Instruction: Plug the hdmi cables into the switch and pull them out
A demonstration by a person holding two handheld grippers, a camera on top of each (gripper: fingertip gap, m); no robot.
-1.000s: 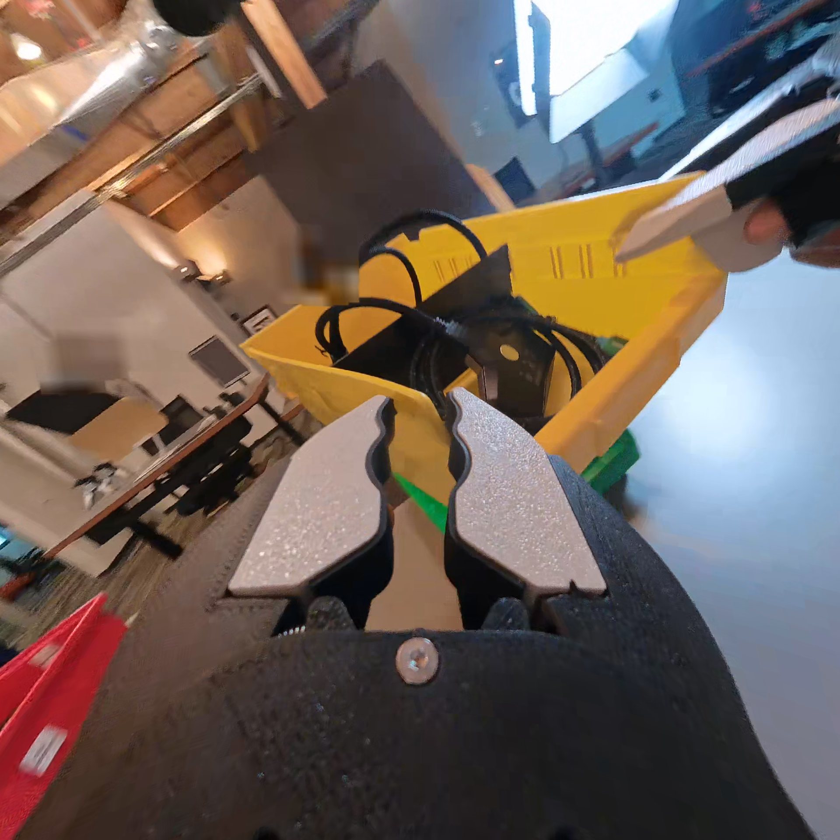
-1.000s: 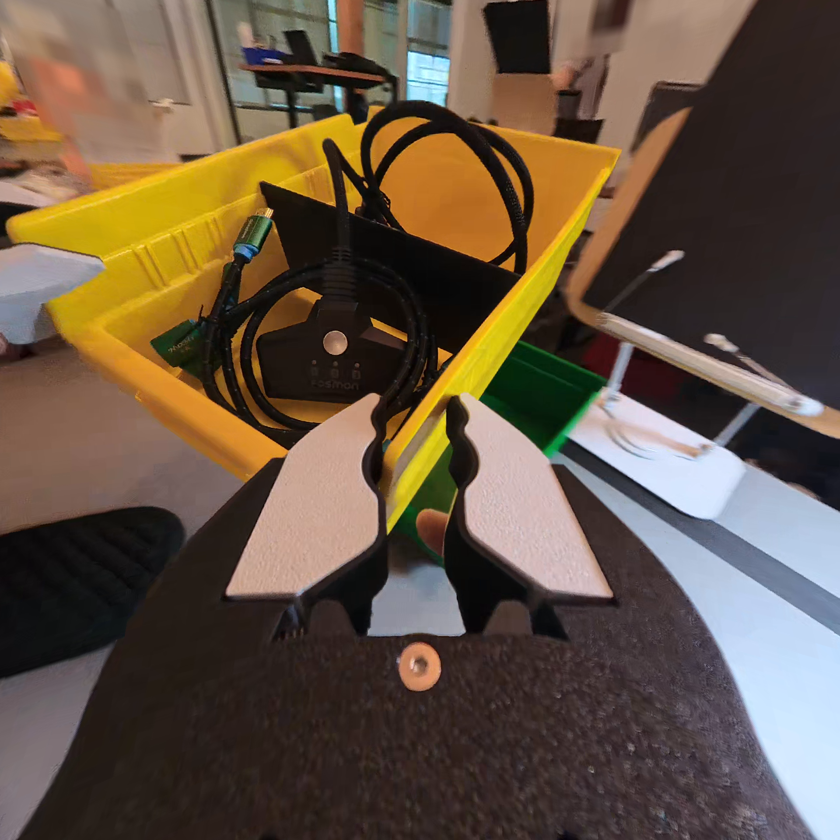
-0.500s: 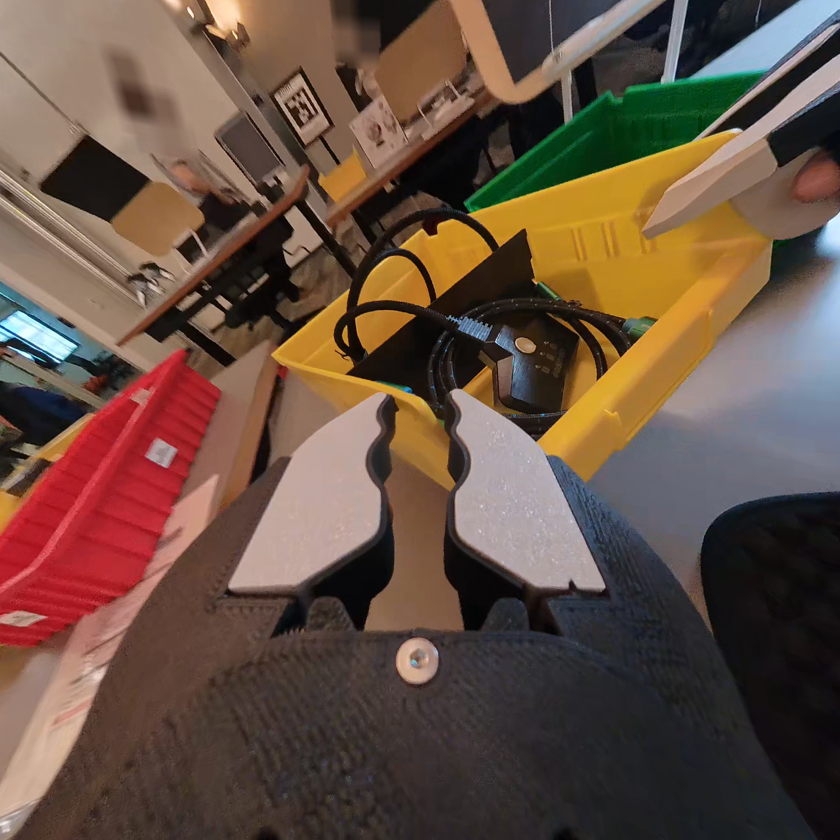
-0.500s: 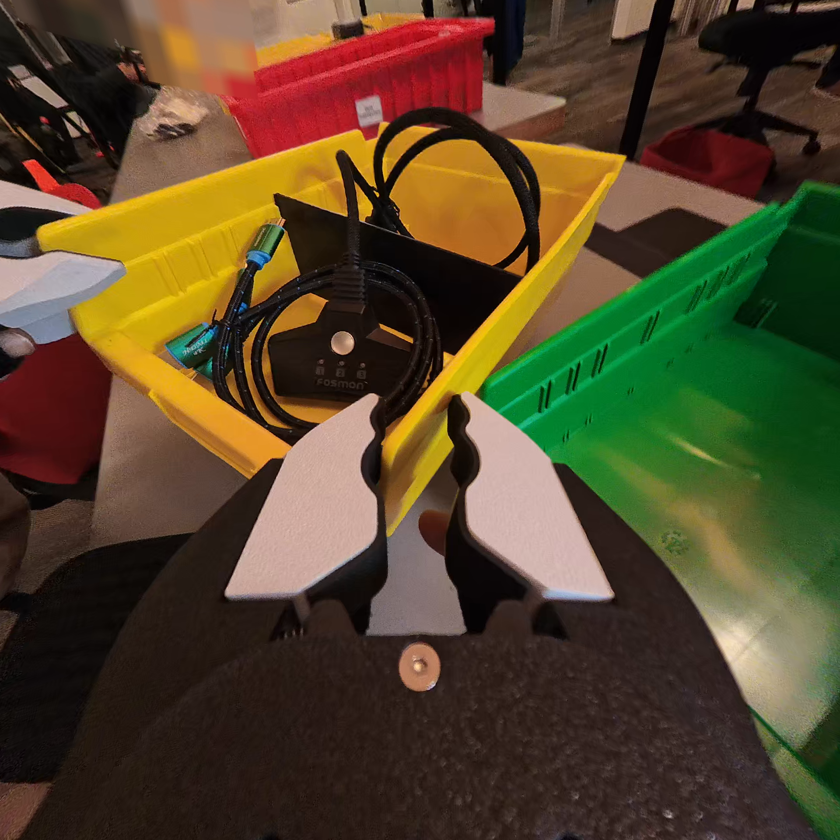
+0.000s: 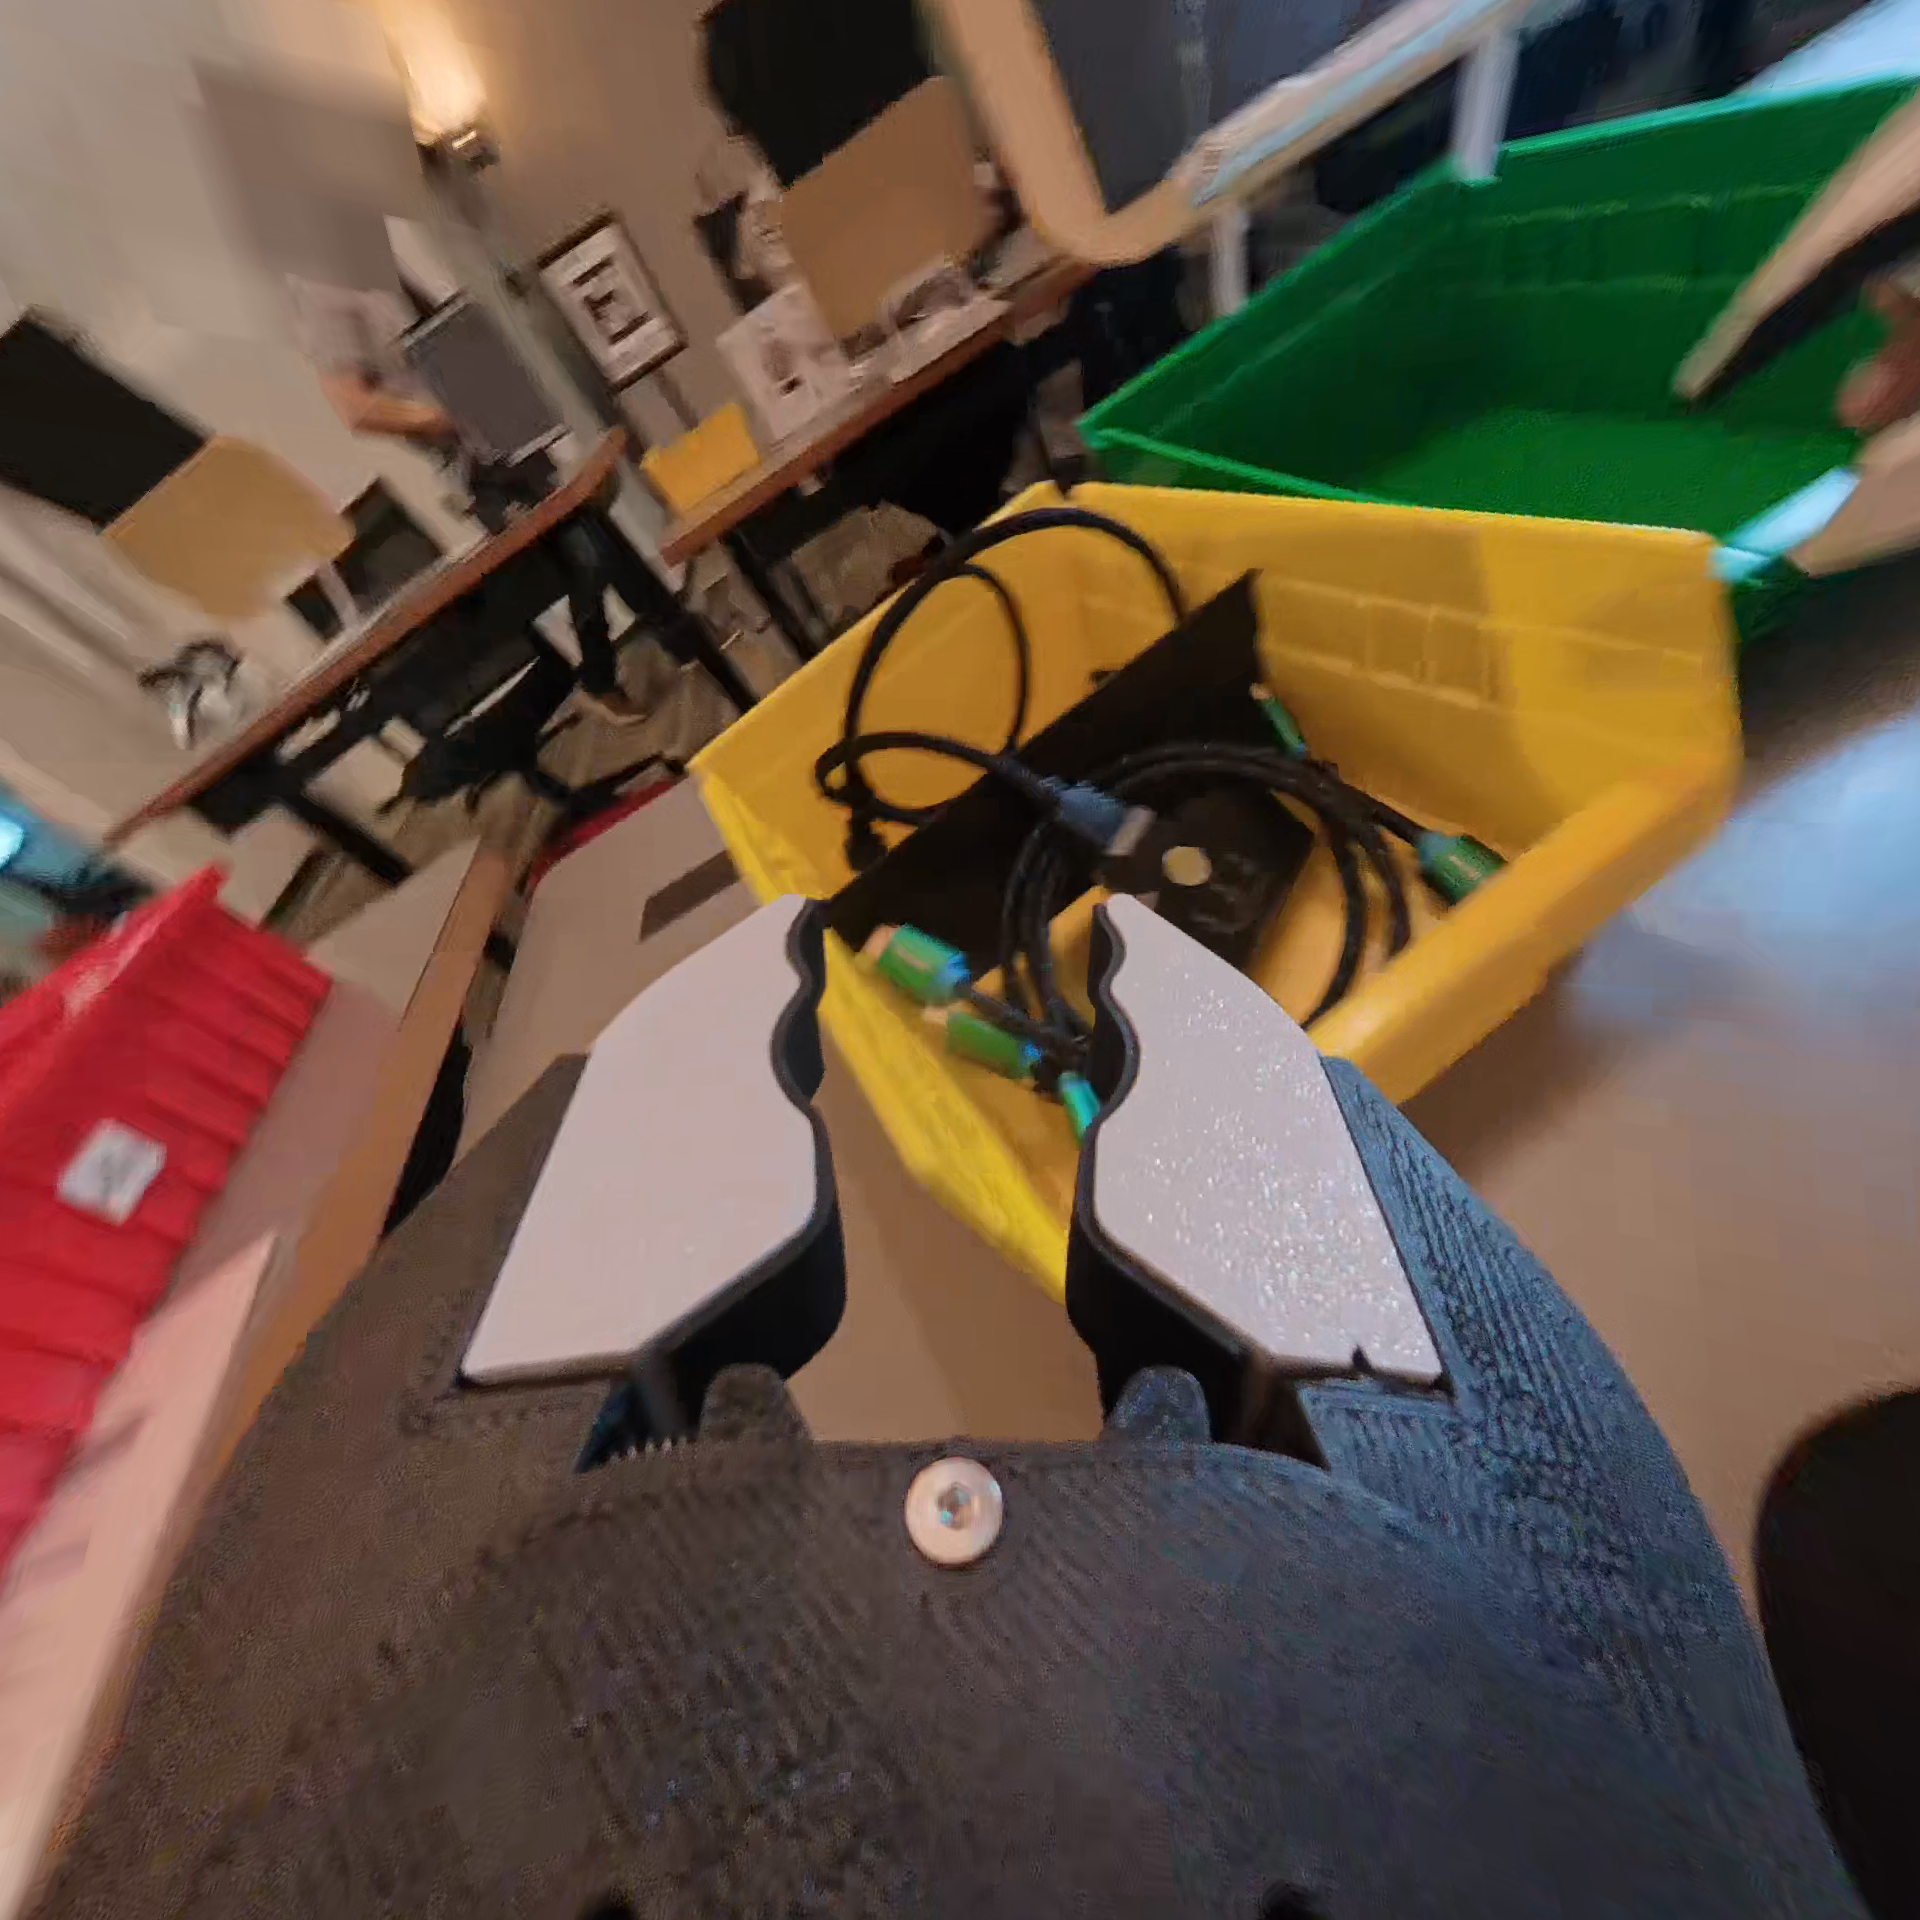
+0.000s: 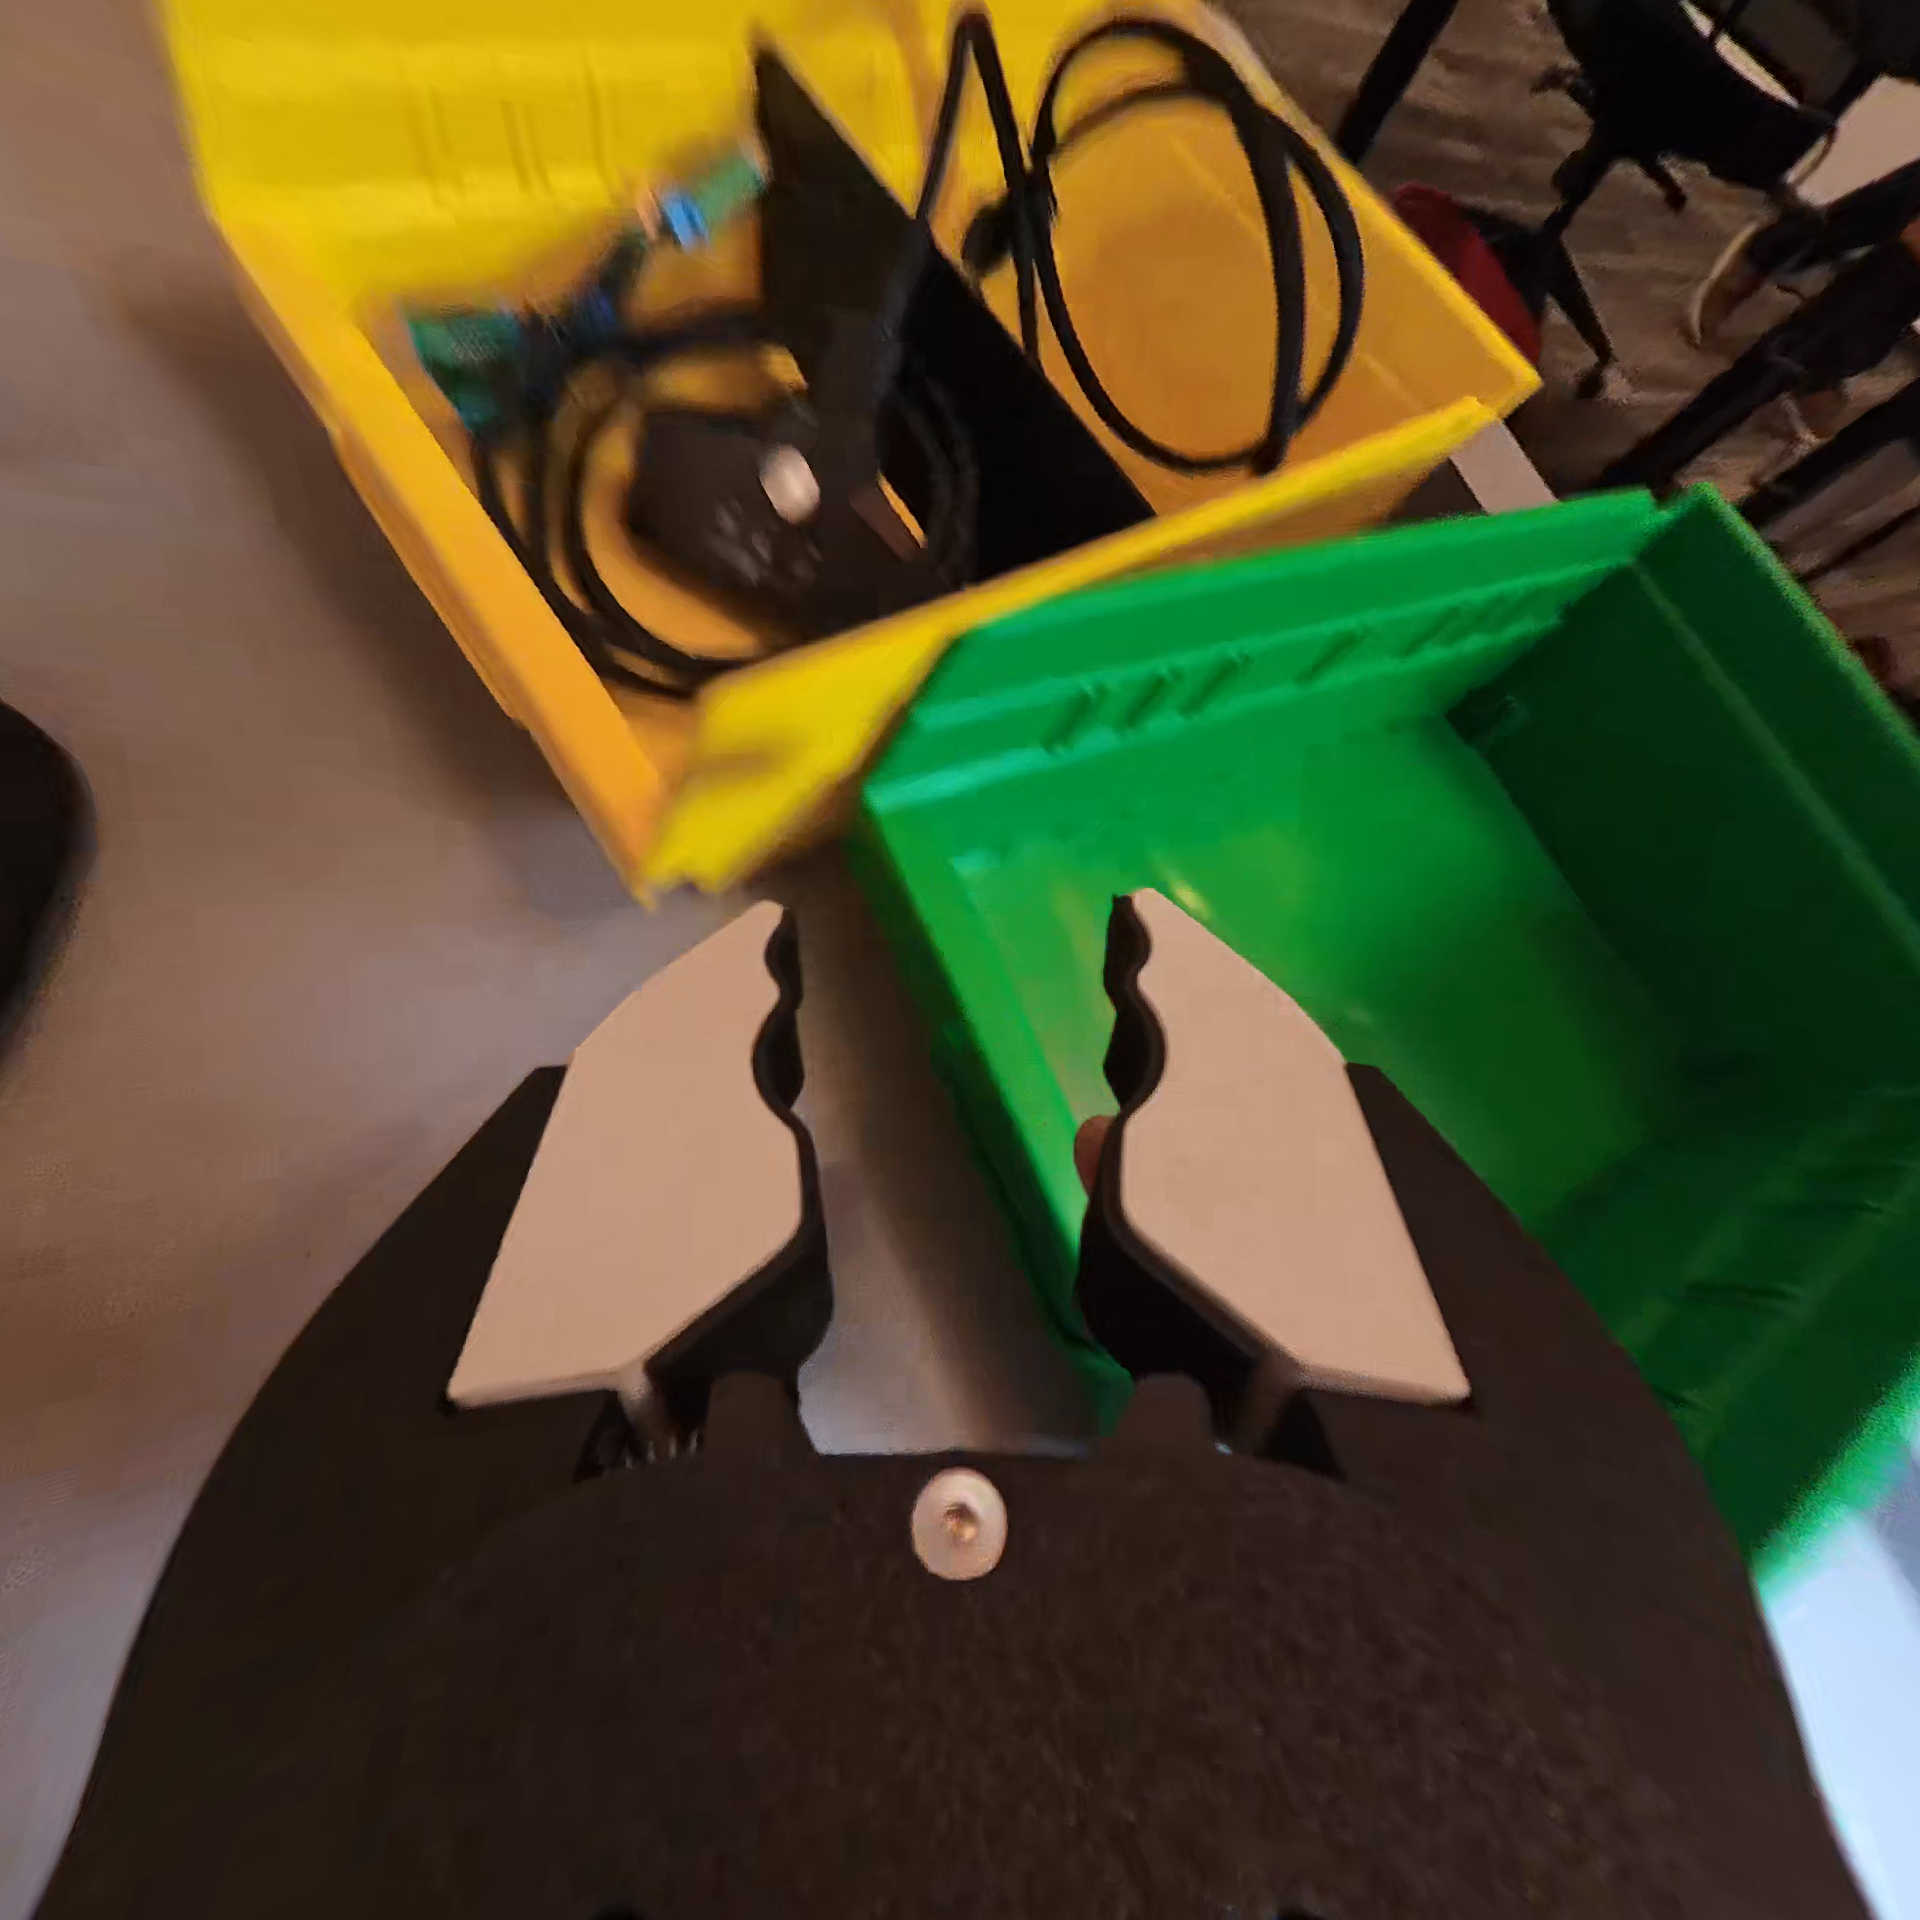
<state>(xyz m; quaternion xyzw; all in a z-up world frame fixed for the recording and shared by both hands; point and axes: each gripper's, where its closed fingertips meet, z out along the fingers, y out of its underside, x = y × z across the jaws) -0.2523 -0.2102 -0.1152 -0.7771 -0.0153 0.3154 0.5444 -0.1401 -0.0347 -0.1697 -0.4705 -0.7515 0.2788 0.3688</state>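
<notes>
Left gripper (image 5: 956,977) open and empty, yellow bin (image 5: 1538,623) just ahead holding switch (image 5: 1236,883) and cables (image 5: 1351,935), right gripper (image 6: 951,961) open and empty, straddling green bin (image 6: 1558,831) wall.

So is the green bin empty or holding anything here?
Empty as far as shown: the green bin has a bare floor in the right wrist view, though its near end is cut off by the frame.

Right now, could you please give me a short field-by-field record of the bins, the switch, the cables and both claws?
yellow bin: on table, split by black divider
switch: in yellow bin, ringed by coiled black cables
green connectors: loose in yellow bin; none seen plugged in
green bin: beside yellow bin, nothing seen inside
left claw: open, empty, near yellow bin's rim
right claw: open, empty, over green bin's near corner
</notes>
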